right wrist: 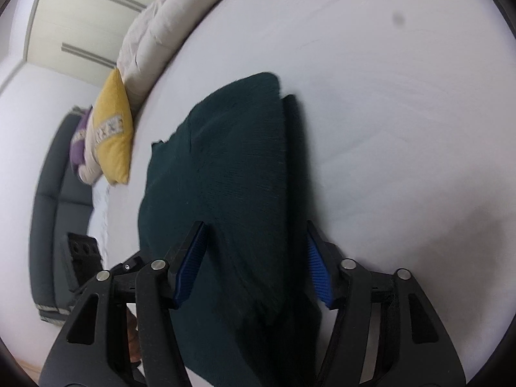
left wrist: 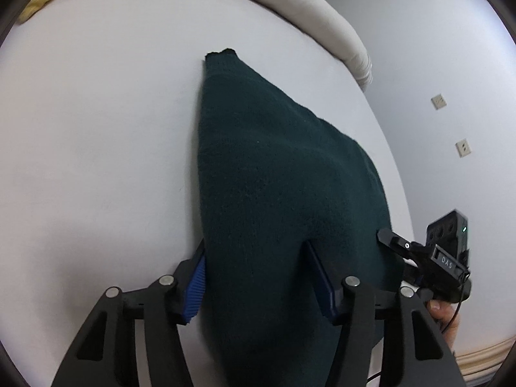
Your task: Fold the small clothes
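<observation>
A dark green knitted garment (left wrist: 274, 177) lies on the white bed sheet (left wrist: 96, 129), partly lifted at the near end. My left gripper (left wrist: 254, 277) is open, its blue pads (left wrist: 195, 287) wide apart with the garment's near edge between them. My right gripper (right wrist: 254, 264) is open too, its pads (right wrist: 317, 274) astride the garment (right wrist: 225, 177), which looks folded with a layer on top. The right gripper's black fingertip also shows in the left wrist view (left wrist: 396, 245) at the garment's right edge. Whether either pad touches the cloth is unclear.
A rolled cream duvet (left wrist: 306, 9) lies along the far side of the bed. A yellow cushion (right wrist: 113, 132) and a purple one (right wrist: 79, 138) sit by a dark grey headboard (right wrist: 51, 209). A white wall with sockets (left wrist: 438, 101) is to the right.
</observation>
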A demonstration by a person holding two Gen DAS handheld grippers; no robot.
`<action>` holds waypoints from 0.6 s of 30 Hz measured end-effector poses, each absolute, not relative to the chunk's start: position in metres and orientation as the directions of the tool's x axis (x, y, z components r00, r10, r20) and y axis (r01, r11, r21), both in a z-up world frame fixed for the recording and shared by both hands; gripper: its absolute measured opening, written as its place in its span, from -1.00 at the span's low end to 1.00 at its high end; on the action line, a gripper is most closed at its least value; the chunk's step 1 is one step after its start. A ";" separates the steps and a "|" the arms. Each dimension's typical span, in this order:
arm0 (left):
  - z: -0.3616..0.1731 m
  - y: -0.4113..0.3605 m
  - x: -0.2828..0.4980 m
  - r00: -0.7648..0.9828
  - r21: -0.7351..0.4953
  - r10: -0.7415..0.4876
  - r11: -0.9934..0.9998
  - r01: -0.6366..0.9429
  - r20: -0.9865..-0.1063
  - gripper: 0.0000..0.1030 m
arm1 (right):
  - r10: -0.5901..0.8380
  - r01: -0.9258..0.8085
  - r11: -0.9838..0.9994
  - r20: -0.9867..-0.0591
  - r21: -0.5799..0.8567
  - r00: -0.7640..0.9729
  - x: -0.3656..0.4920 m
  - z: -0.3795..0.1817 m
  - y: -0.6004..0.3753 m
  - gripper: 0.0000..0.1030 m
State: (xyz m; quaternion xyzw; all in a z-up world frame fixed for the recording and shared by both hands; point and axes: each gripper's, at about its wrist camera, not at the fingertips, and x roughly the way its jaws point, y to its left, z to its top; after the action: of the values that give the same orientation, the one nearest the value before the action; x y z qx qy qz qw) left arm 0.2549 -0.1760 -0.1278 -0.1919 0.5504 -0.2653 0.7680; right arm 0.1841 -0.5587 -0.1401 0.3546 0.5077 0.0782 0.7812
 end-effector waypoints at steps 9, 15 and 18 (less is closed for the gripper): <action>-0.106 -0.197 0.246 0.299 -0.424 -0.501 0.859 0.286 -0.812 -0.30 | 0.223 0.162 0.934 -0.873 0.318 0.433 0.193 -0.113 -0.503 -0.57; -0.080 -0.183 0.231 0.335 -0.393 -0.484 0.867 0.305 -0.808 -0.36 | 0.099 0.116 0.978 -0.872 0.175 0.480 0.184 -0.074 -0.461 -0.61; -0.055 -0.166 0.214 0.370 -0.370 -0.480 0.869 0.329 -0.795 -0.36 | 0.104 0.081 0.983 -0.862 0.166 0.497 0.173 -0.051 -0.437 -0.61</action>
State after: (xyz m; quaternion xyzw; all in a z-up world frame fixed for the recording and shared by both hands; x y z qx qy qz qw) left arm 0.2136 -0.1660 -0.0549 -0.0744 0.5046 -0.2453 0.8244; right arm 0.1734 -0.4365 -0.0513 0.0925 0.5015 0.0067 0.8602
